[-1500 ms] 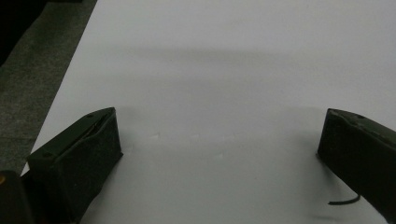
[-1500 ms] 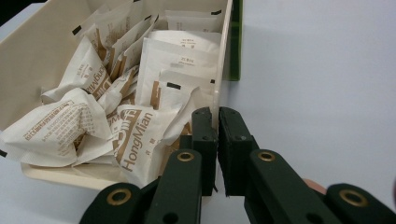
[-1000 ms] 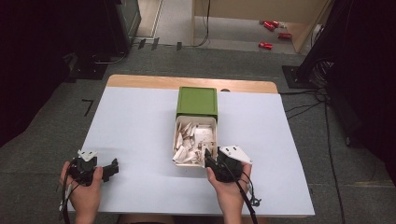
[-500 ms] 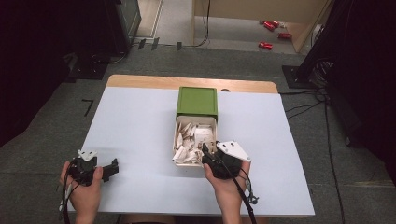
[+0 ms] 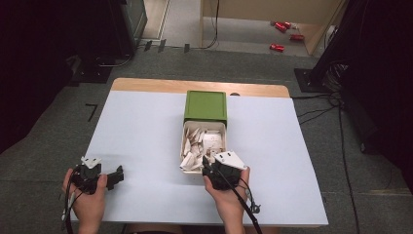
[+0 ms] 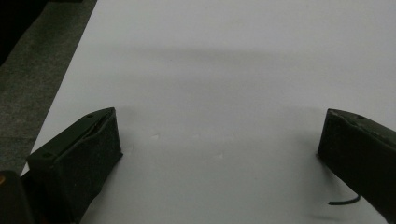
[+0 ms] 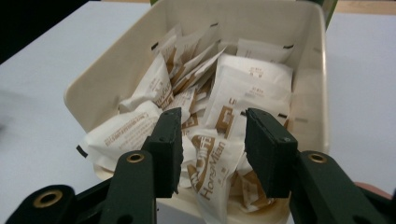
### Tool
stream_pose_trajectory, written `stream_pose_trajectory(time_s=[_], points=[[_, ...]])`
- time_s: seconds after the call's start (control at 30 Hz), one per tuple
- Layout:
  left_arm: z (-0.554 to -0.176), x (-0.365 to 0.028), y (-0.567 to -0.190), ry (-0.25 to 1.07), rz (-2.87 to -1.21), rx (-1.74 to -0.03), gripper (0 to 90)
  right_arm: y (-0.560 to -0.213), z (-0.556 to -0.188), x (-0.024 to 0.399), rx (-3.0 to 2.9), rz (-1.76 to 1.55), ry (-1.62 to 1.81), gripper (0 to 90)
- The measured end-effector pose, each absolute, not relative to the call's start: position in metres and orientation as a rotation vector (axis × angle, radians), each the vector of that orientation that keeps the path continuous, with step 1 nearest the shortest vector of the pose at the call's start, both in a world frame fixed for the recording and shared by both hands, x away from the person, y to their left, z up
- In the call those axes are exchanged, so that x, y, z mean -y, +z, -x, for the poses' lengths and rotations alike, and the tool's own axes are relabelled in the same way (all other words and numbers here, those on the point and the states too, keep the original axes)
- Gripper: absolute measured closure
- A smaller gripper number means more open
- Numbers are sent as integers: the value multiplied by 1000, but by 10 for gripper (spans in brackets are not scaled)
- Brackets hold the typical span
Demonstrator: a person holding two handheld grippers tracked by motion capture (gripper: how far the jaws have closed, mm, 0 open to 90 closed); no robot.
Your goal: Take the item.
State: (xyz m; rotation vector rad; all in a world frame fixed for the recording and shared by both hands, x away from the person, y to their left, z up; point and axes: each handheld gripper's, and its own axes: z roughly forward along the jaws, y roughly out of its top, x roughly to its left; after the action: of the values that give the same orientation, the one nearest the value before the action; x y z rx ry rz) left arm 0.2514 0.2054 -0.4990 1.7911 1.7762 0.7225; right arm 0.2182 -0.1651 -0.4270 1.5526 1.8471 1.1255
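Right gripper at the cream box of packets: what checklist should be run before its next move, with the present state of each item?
1. Right gripper lined up over a packet: ok, a white-and-brown packet lies between its jaws.
2. Jaws gripping the packet: not ok, they have just been closing, but gaps remain beside both pads.
3. One packet singled out: cannot tell, packets overlap under the jaws.
4. Cream box reachable: ok, its near rim sits right at the gripper, and the green lid lies beyond it.
5. Left gripper out of the way: ok, open over bare table, far from the box.
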Motion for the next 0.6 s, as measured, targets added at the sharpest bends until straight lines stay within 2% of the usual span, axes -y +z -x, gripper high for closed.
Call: stream_pose_trajectory(time_s=[0.2,0.47,0.57,0.6], points=[[-251,-205,-499,723,-1791,-1776,0,-439,-215,161,-1866,-1566,1107,665],[-251,-205,-499,723,-1791,-1776,0,-445,-214,156,-1878,-1540,1057,710],[-251,-205,-499,723,-1791,-1776,0,-445,-214,155,-1876,-1533,1039,787],[-251,-205,-499,722,-1794,-1776,0,-445,-214,155,-1876,-1533,1039,787]])
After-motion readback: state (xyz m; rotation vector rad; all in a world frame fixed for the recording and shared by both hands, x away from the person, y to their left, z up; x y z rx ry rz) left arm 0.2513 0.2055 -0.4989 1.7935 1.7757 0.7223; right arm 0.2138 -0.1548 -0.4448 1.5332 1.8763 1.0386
